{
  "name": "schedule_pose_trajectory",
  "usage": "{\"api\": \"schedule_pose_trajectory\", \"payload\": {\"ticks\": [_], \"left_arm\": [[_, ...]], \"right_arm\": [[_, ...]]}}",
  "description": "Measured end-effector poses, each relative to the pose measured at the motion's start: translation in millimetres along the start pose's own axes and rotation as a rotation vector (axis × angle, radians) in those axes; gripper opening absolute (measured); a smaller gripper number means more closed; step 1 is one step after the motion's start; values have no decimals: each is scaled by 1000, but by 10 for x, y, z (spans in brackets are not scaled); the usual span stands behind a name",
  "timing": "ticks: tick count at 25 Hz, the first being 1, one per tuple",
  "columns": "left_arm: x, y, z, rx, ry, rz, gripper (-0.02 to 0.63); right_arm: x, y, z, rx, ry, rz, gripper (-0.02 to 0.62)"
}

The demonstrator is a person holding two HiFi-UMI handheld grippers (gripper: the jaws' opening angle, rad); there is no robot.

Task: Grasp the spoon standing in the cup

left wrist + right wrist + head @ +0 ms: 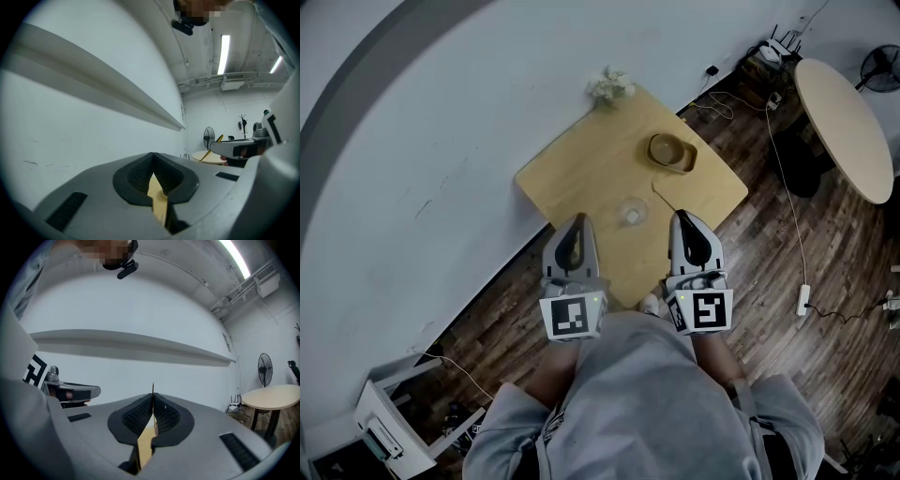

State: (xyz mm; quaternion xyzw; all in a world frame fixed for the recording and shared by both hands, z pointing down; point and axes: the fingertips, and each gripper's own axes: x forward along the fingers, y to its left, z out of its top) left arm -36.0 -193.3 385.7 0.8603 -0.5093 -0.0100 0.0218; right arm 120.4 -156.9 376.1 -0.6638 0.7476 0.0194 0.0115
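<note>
The right gripper (680, 217) hangs over the near edge of the wooden table (581, 178), close in front of the person's body. In the right gripper view its 2 jaws (153, 395) are pressed together at the tips, and a thin rod (153, 387) sticks up out of the seam between them, pinched there. The head view shows the same thin rod (664, 195) as a fine dark line running from the jaw tips toward 11 o'clock, ending slightly hooked just short of a wooden bowl (672, 153). Whether this rod is the spoon cannot be told (it is too slender to read).

The clear cup (632, 213) stands on the table at about 9 o'clock from the right gripper's tips, near them but apart, with something pale inside it that cannot be made out. The bowl sits at 12 o'clock from the right gripper, farther off.

The left gripper (578, 220) hovers at the cup's 9 o'clock side, so the cup stands between the 2 grippers. In the left gripper view its jaws (153, 157) meet at the tips with only table wood showing through the gap below them.
</note>
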Motion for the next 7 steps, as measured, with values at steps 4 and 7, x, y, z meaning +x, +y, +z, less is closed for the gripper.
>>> {"api": "schedule_pose_trajectory", "payload": {"ticks": [4,7], "left_arm": [[-15,1,-1,-2,8,5,2],[-25,15,-7,-4,7,8,2]], "right_arm": [[3,16,-5,1,0,7,3],[13,38,-1,-2,-2,14,3]]}}
